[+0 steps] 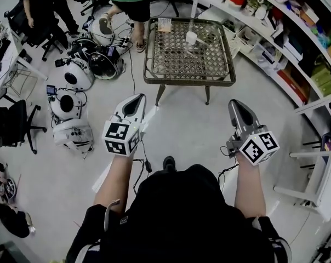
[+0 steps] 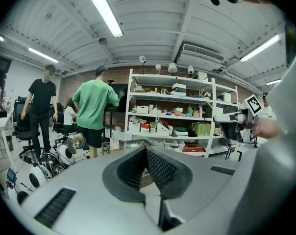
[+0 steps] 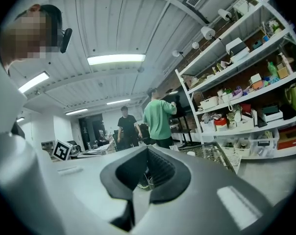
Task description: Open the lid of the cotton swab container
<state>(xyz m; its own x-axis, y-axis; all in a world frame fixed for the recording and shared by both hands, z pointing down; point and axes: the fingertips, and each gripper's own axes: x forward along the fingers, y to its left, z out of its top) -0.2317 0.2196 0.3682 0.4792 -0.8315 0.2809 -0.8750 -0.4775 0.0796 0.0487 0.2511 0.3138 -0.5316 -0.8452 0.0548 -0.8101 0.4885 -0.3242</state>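
1. Head view: left gripper (image 1: 133,102) and right gripper (image 1: 238,107) both closed and empty, well short of the table (image 1: 187,83). Probable cotton swab container (image 1: 191,38) near the tabletop's far edge, about midway.
2. Left gripper view: jaws pressed together, nothing between.
3. Right gripper view: likewise closed on nothing. Risk: arriving unopened and toppling the light container.

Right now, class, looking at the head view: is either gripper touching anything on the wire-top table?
No: the left gripper and the right gripper both hang shut over the floor, short of the table.
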